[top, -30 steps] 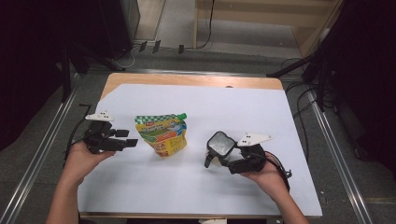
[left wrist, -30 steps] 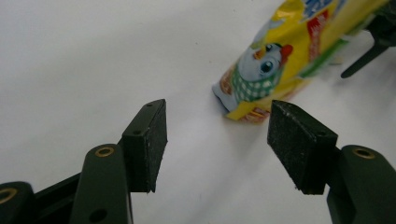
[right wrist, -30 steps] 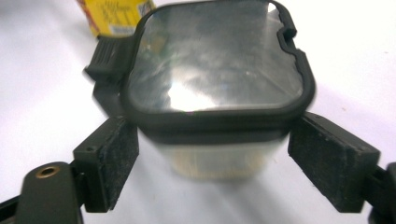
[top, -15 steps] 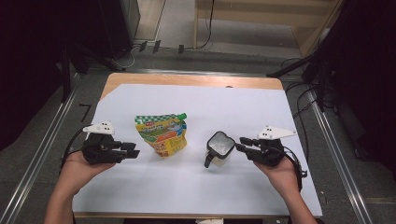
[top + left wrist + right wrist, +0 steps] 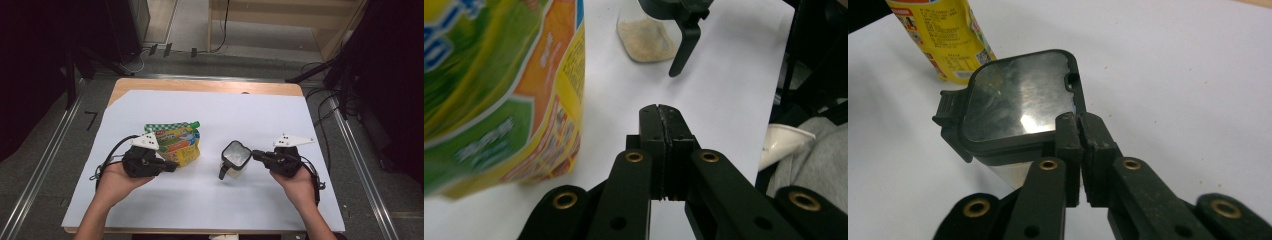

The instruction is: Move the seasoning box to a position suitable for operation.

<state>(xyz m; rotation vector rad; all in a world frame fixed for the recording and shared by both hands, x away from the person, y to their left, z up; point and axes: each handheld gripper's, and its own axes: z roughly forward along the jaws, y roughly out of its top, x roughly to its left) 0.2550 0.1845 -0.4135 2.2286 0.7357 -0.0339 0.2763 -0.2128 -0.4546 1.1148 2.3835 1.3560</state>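
The clear square plastic container with a black hinged lid stands upright on the white-covered counter, its lid shut and a pale powder in its base, ready to be opened. Just to its left lies the green-and-yellow printed refill pouch with a green cap. Beside the pouch, the left gripper is clenched on nothing. Right of the container, the right gripper is also clenched empty, its tips at the lid's edge, likely to nudge it.
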